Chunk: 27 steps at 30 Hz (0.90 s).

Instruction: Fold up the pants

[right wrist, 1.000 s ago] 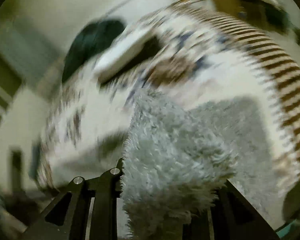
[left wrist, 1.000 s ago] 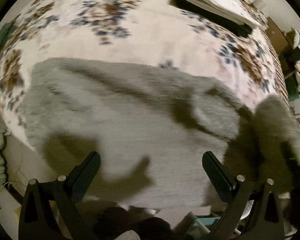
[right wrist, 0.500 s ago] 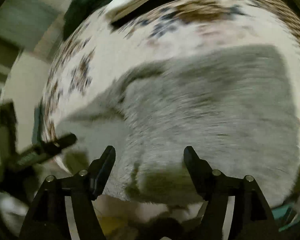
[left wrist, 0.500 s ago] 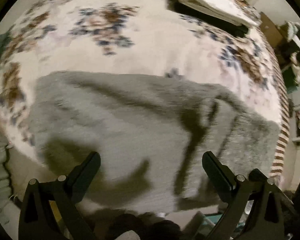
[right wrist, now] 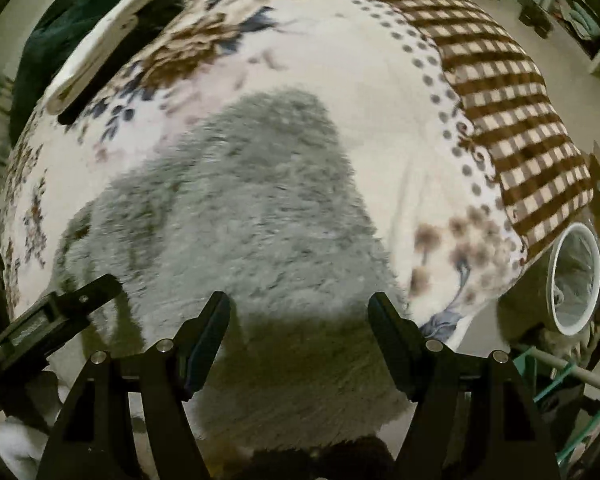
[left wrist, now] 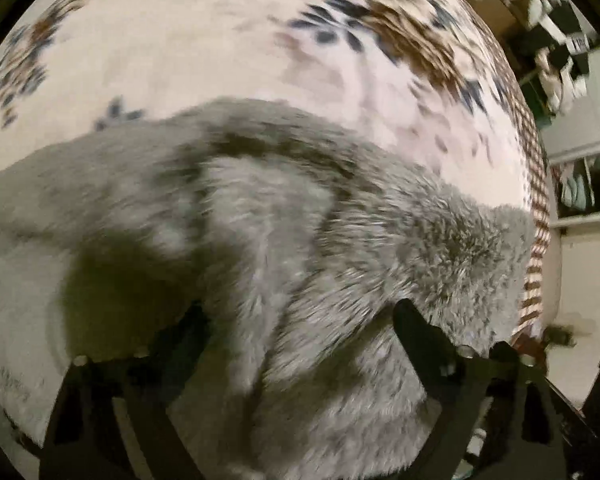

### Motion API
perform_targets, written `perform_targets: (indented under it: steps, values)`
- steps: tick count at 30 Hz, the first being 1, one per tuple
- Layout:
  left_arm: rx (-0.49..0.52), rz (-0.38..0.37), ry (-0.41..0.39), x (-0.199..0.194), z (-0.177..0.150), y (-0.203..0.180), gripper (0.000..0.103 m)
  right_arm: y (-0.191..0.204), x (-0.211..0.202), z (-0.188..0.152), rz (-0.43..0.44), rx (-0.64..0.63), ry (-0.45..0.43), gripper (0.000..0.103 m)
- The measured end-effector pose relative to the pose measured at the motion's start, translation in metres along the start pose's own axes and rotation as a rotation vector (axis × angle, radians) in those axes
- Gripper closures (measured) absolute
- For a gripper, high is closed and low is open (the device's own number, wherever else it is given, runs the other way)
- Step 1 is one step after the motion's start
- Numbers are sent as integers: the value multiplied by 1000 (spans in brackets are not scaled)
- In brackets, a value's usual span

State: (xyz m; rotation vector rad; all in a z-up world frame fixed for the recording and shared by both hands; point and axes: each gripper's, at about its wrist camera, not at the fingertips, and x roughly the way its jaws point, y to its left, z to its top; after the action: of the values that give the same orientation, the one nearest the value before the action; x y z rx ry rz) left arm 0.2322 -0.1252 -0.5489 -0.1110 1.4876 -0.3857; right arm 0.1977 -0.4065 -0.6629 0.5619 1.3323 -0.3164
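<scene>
Grey fuzzy pants [right wrist: 244,216] on floral blanket [right wrist: 380,92], left hand-held gripper [left wrist: 296,320] closing around a fold, right hand-held gripper [right wrist: 300,320] released.

floral blanket [right wrist: 380,92] on bed, dim room

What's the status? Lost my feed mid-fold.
Right hand-held gripper open, empty. Left hand-held gripper closing, fuzzy grey fleece pants bunched between jaws, grip unclear. Nothing in the way.

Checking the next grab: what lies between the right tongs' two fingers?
In the right wrist view, the right tongs stand open over the fuzzy grey pants; only that fabric shows between the fingers, unpinched.
</scene>
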Motion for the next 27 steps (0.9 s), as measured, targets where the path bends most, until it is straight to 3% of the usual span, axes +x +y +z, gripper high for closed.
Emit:
perform_targets:
  steps: [2,5,9,14,19,22,25,27]
  values:
    - [65,26,-16,10,1,-12,79,-4,4,0,-5,27,11,29]
    - [103,9,-80,-4,-6,-17,91,-10,5,-2,-5,53,15,29]
    - [58,-50,-144,-46,-16,0,91,-16,-3,-4,3,49,10,29]
    - [-63,-73,-155,-77,-26,33,91,-15,-10,-4,19,27,11,29]
    - [-138,-24,-153,-73,-31,62,91,-4,-8,0,28,-7,22,29]
    - [-167,-60,-95,-56,-28,73,86,4,-2,1,24,-35,42,29]
    - [-254,-187,-70,-63,-29,83,72,9,2,0,33,-53,61,29]
    - [-270,-187,-107,-79,-32,84,47,11,2,-1,41,-58,64,29]
